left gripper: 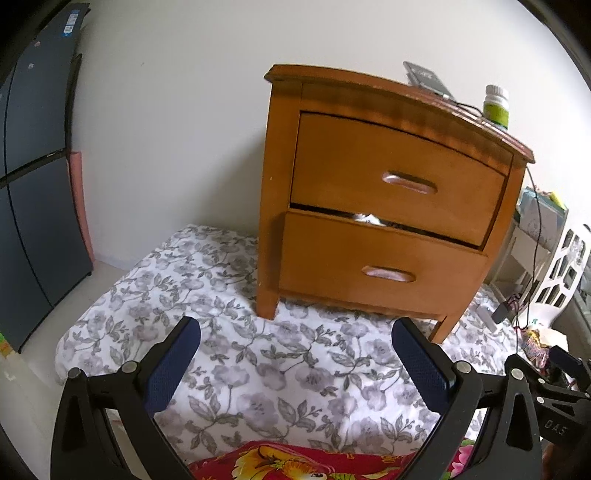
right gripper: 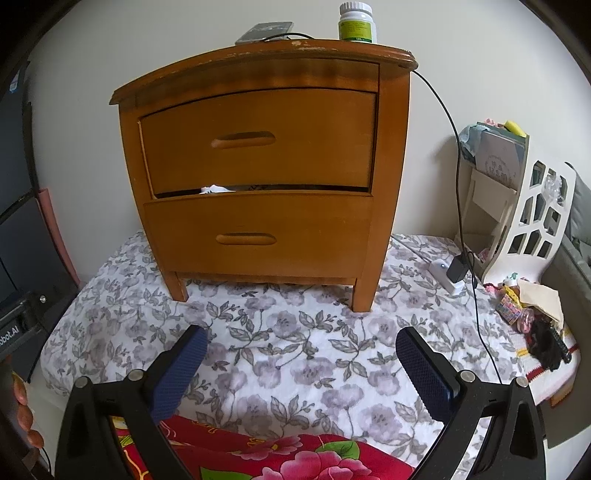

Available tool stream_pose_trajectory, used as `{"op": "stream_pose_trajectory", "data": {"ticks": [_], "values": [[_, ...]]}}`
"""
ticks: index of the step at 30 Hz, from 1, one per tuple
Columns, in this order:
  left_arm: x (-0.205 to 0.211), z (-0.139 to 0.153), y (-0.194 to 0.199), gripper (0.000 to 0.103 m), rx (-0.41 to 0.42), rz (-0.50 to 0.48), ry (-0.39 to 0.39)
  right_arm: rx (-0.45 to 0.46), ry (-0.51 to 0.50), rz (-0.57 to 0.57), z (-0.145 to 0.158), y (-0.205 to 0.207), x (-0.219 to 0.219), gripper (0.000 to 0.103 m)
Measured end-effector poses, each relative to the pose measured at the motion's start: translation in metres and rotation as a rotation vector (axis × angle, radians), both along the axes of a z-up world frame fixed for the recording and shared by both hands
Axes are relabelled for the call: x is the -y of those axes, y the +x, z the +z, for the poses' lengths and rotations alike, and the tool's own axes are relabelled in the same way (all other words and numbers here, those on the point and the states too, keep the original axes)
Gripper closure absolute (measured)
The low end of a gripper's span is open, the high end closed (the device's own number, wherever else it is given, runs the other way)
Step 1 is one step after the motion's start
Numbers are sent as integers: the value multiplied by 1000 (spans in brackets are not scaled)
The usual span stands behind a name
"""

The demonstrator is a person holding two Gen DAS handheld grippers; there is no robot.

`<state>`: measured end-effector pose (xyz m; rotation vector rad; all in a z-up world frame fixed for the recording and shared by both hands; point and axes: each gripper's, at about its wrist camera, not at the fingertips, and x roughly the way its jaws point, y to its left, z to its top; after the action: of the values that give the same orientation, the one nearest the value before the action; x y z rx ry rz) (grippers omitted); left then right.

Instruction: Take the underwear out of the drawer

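Note:
A wooden nightstand point(left gripper: 388, 206) point(right gripper: 258, 162) with two drawers stands on a floral quilt. Its lower drawer point(left gripper: 380, 269) point(right gripper: 255, 232) is pulled out a little, and a bit of white cloth point(left gripper: 365, 218) point(right gripper: 216, 189) peeks through the gap above it. The upper drawer point(left gripper: 399, 177) point(right gripper: 258, 140) sits nearly flush. My left gripper point(left gripper: 295, 354) hangs open over the quilt, well short of the nightstand, with nothing between its fingers. My right gripper point(right gripper: 301, 354) is likewise open and empty in front of the nightstand; part of it point(left gripper: 546, 391) shows at the right of the left wrist view.
A green-labelled bottle point(right gripper: 356, 22) point(left gripper: 496, 107), a dark flat device point(right gripper: 266, 31) and a black cable point(right gripper: 458, 155) are on the nightstand top. A white cut-out rack point(right gripper: 528, 221) and clutter lie right. A dark cabinet point(left gripper: 33, 177) stands left. A red flowered cloth point(right gripper: 280, 458) lies near.

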<state>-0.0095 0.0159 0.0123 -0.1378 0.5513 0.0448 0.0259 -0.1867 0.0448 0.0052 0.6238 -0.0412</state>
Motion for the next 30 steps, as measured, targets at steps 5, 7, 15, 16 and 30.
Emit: {"op": "stream_pose_trajectory", "data": {"ticks": [5, 7, 15, 16, 30], "values": [[5, 4, -3, 0, 39, -7, 22, 1, 2, 0, 0, 0, 1, 0], [5, 4, -3, 0, 44, -1, 33, 0, 1, 0, 0, 0, 0, 0], [7, 6, -8, 0, 64, -7, 71, -2, 1, 1, -1, -1, 0, 0], [8, 6, -9, 0, 67, -8, 78, -4, 0, 1, -1, -1, 0, 0], [7, 9, -11, 0, 62, -24, 59, -14, 2, 0, -3, 0, -2, 0]]}}
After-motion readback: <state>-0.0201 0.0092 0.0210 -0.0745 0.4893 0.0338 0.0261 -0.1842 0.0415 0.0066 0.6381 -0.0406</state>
